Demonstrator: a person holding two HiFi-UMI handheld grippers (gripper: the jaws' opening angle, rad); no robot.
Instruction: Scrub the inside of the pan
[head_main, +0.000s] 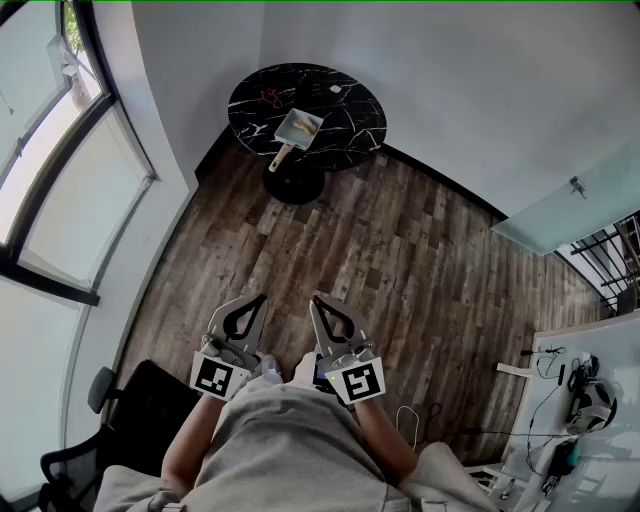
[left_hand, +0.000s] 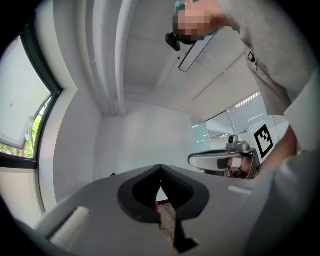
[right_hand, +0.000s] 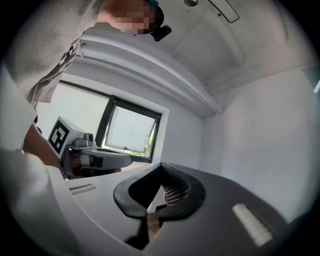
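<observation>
Pan (head_main: 298, 128): the thing I am to scrub; it sits on the far table, well apart from both my claws; none of the scrubbing looks begun.
Left claw (head_main: 262, 298): nearest, held just in front of my body on the left; pointing level toward the far wall; jaws clenched tip to tip, nothing between them in its own view.
Right claw (head_main: 316, 299): just beside the left one, on the right, equally near; also level; jaws pressed together and empty.
Floor (head_main: 400, 250): a long stretch of dark wood planks between my claws and the table; I judge I must cross it before either claw can reach.
Table (head_main: 350, 125): round, black, marbled, on a single pedestal, in the far corner.
Bearing: the pan lies almost dead ahead, between the lines of my two claws; neither claw is clearly nearer.
Long axis: the handle (head_main: 281, 157) points near and slightly left, toward the table's near edge; the squarish bowl lies far and right of it.
Inside the pan: a pale yellowish thing (head_main: 306, 122), perhaps a scrubber; too small to tell.
My read: the handle end favours the left claw for steadying, which leaves the right claw for the scrubbing; both must open first.
</observation>
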